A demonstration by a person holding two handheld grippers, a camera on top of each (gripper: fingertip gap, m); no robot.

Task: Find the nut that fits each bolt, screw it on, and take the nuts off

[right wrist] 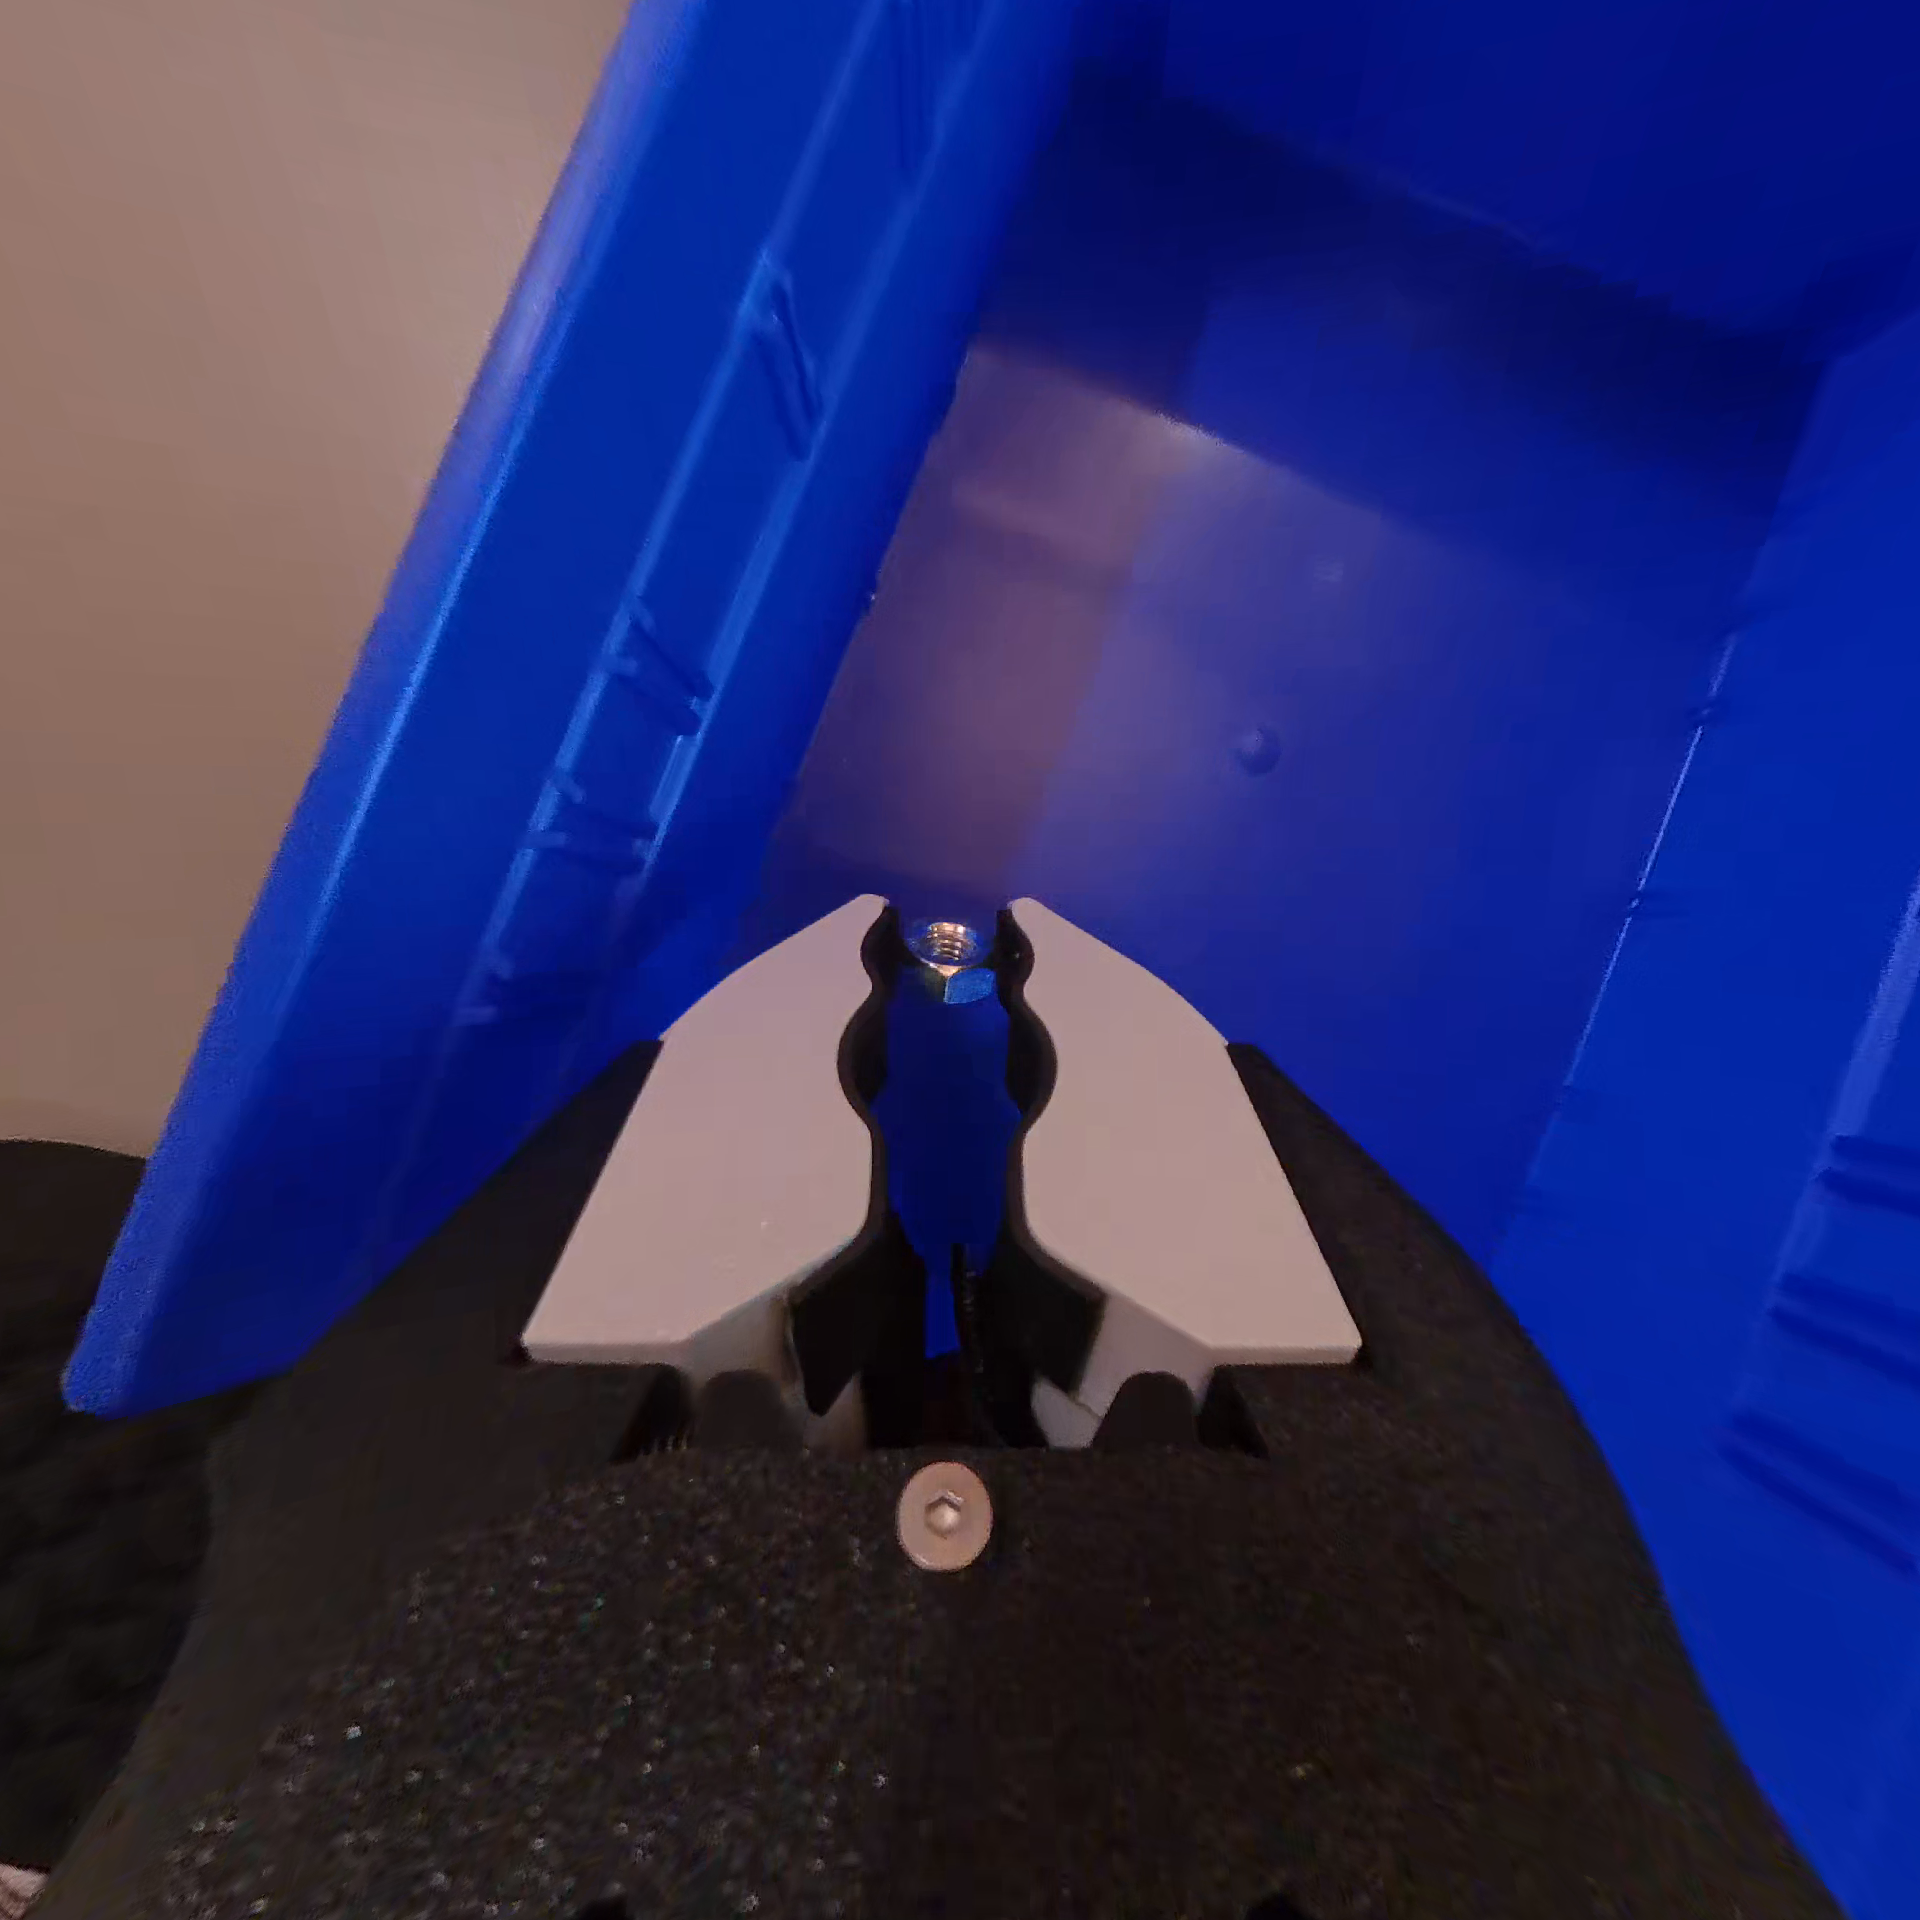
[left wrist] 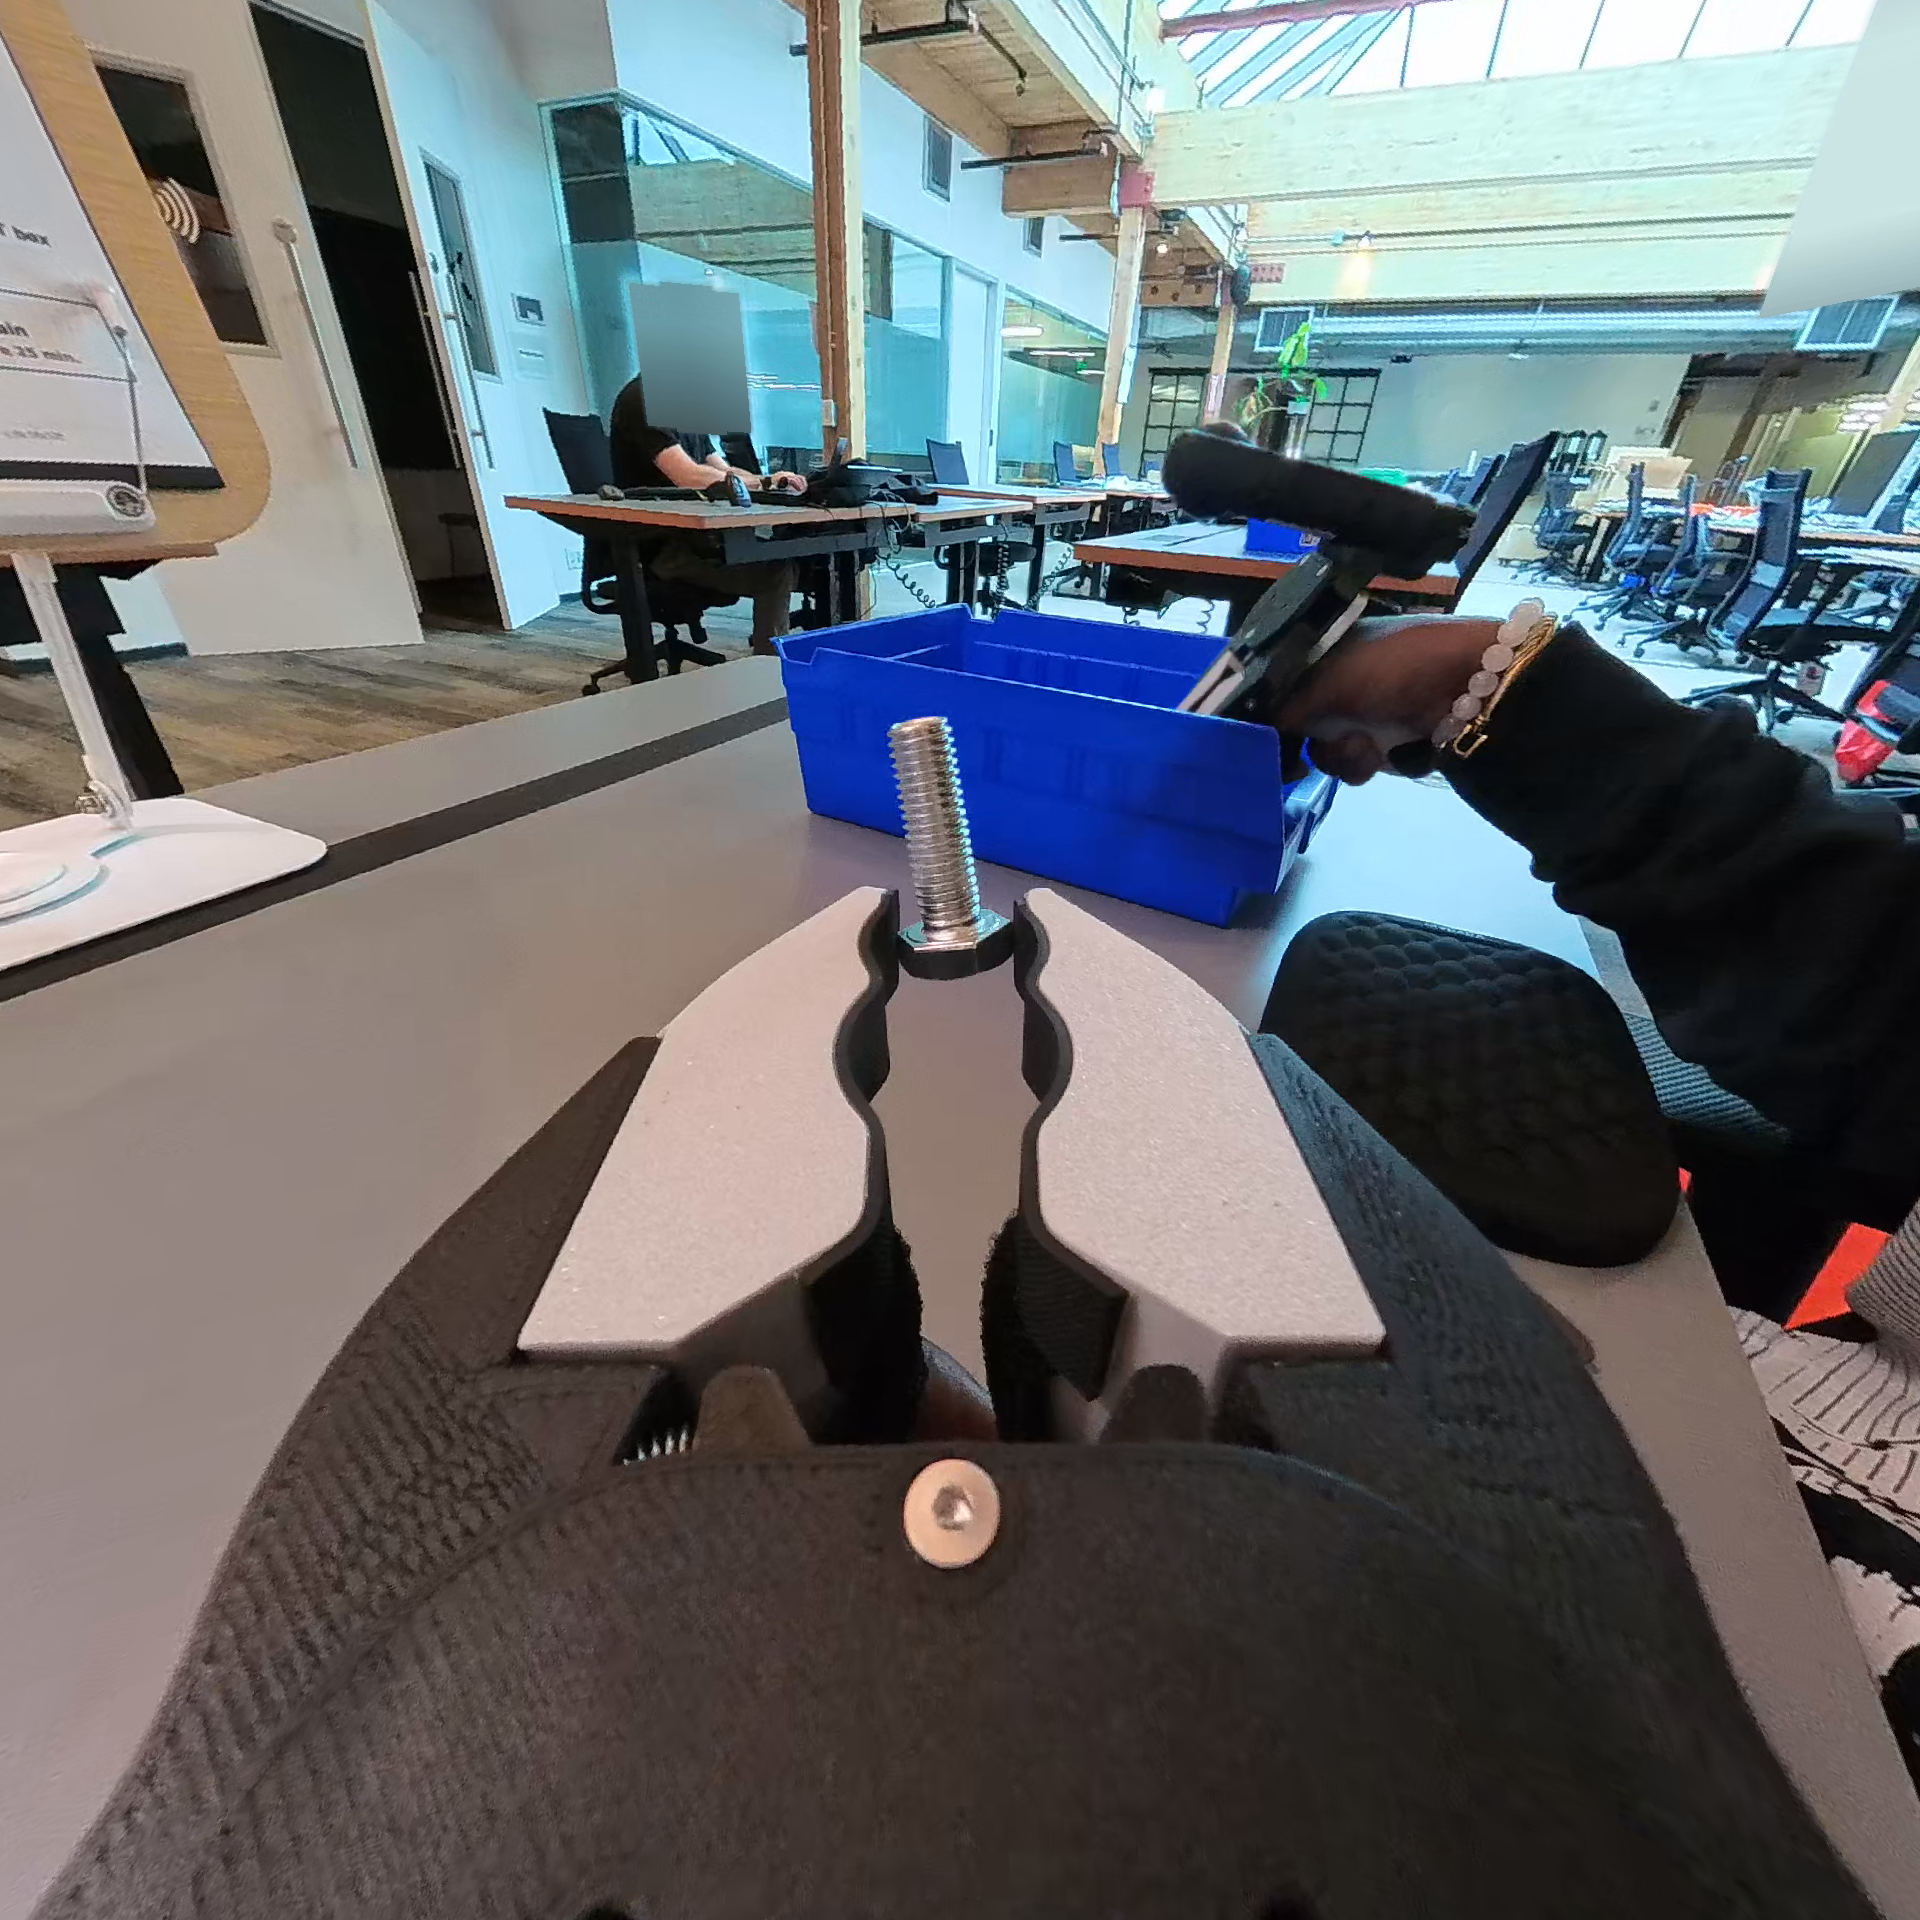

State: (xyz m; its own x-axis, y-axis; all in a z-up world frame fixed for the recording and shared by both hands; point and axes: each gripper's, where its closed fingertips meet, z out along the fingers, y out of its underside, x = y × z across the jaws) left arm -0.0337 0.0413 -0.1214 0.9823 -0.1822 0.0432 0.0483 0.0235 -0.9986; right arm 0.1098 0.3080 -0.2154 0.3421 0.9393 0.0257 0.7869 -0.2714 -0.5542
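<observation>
The nut (right wrist: 948,961), small, hard steel we judge light and slippery, sits pinched by its flats at our right gripper's (right wrist: 948,951) tips inside the bin (right wrist: 665,582), walls close on either side, while our left gripper (left wrist: 954,940) clamps the upright bolt (left wrist: 935,821) by its head, table (left wrist: 436,1018) open ahead.

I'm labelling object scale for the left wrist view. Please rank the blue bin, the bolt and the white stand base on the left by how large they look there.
1. blue bin, clearly the largest.
2. white stand base, though the frame edge cuts it off, so its full extent is unsure.
3. bolt, the smallest even though it stands nearest the camera, its head between the left gripper fingertips.
</observation>
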